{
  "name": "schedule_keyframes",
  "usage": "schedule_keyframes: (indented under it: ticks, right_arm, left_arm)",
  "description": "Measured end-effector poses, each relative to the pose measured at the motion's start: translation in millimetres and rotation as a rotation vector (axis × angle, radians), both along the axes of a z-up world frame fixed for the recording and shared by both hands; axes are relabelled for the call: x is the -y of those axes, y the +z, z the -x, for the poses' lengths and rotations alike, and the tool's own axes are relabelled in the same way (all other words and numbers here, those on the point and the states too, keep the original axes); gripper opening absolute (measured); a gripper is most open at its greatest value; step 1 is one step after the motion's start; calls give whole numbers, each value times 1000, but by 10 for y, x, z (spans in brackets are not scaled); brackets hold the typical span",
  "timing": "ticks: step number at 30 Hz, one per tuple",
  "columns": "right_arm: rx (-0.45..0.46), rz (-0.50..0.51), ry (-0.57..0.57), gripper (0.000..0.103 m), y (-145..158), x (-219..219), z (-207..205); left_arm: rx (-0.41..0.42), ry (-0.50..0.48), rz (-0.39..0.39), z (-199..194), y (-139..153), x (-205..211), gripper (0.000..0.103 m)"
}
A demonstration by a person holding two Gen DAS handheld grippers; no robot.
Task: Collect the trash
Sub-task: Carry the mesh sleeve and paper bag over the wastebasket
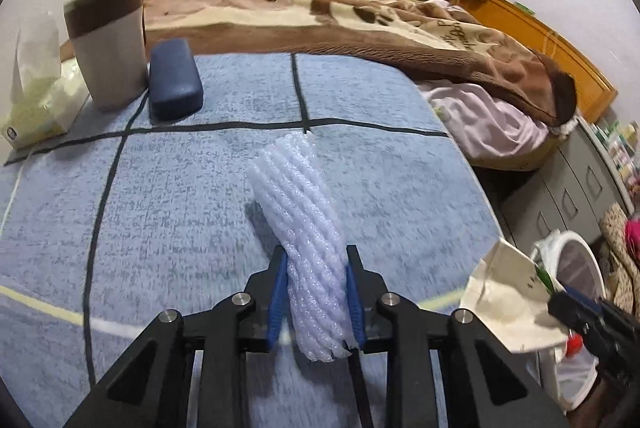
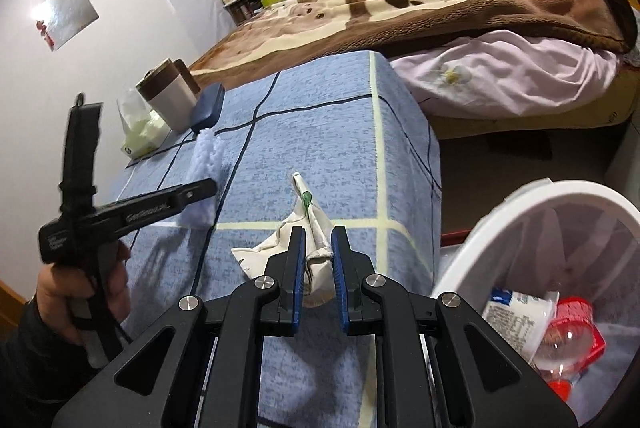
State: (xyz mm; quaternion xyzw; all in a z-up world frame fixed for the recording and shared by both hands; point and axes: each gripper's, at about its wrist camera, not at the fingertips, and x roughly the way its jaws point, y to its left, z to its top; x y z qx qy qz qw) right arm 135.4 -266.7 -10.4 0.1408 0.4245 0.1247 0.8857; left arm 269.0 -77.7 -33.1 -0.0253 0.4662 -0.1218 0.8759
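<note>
My left gripper [image 1: 316, 260] is shut on a white foam net sleeve [image 1: 304, 228], which stands up between its blue pads over the blue checked cloth [image 1: 180, 188]. The same sleeve [image 2: 206, 164] shows in the right wrist view, beside the left gripper held by a hand [image 2: 80, 288]. My right gripper [image 2: 318, 238] is shut on a crumpled cream paper wrapper [image 2: 296, 232] with green print, held just above the cloth. That wrapper [image 1: 508, 296] appears at the right edge of the left wrist view. A white trash bin [image 2: 520, 216] stands at the lower right.
A brown and white cup [image 1: 110, 40], a dark blue case [image 1: 174, 80] and a tissue pack [image 1: 36, 100] sit at the cloth's far left. The bin holds a white tub [image 2: 520, 316] and a red-capped clear bottle [image 2: 568, 332]. A bed with a brown blanket [image 1: 320, 8] lies behind.
</note>
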Motion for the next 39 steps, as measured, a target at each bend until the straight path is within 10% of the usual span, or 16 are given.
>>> schedule_keyframes:
  ticks: [21, 39]
  right_arm:
    - [60, -33, -56, 14, 209, 205, 860]
    - [98, -15, -258, 14, 324, 844, 1195]
  left_arm:
    - [113, -116, 67, 1426, 487, 209, 27]
    - [118, -304, 106, 1720, 558, 991, 27]
